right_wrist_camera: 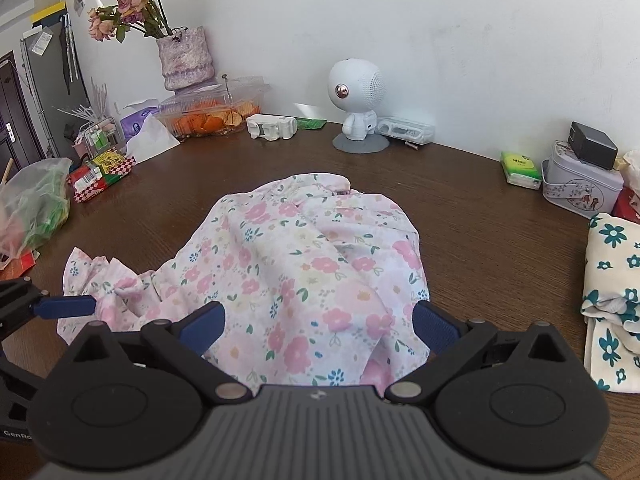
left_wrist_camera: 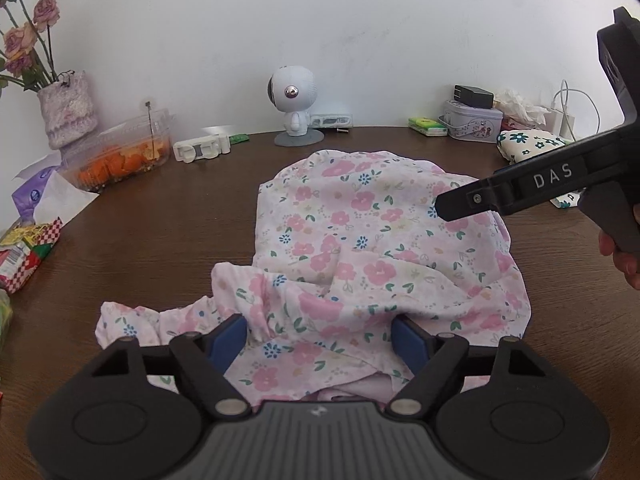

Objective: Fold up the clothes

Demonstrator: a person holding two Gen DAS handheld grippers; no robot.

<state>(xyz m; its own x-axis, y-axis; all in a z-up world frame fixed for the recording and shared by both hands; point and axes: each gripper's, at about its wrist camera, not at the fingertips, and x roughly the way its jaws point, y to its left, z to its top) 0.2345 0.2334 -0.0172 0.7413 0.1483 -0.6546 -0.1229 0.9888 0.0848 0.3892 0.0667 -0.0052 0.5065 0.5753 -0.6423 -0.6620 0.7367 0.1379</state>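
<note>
The floral garment point(left_wrist_camera: 360, 248), a pale pink cloth printed with pink and blue flowers, is seen crumpled in a loose heap at the centre of the dark wooden table point(left_wrist_camera: 160, 248) in both wrist views. In the left wrist view, the left gripper point(left_wrist_camera: 320, 334) is shown at the lower edge of the frame with its blue pads point(left_wrist_camera: 230, 336) set apart on either side of a raised fold at the near hem; cloth lies between them, but whether the pads press on it cannot be told. The right gripper point(left_wrist_camera: 472, 200) is seen at the right of that frame as a black body marked "DAS", reaching over the garment's right side, with a hand point(left_wrist_camera: 622, 256) on its handle.

In the right wrist view, the jaws of the right gripper are shown spread wide at the lower centre, the garment's near edge lying between them without being pinched. One blue finger of the left gripper is visible at the lower left, touching the ruffled hem.

Along the far edge of the table, a white robot figurine point(right_wrist_camera: 358, 104) is seen at upper centre, a vase of dried roses point(right_wrist_camera: 186, 56) at upper left, and a clear container of orange peel point(right_wrist_camera: 212, 112) just beside the vase. A second cloth with teal flowers point(right_wrist_camera: 612, 300) lies at the right edge.
</note>
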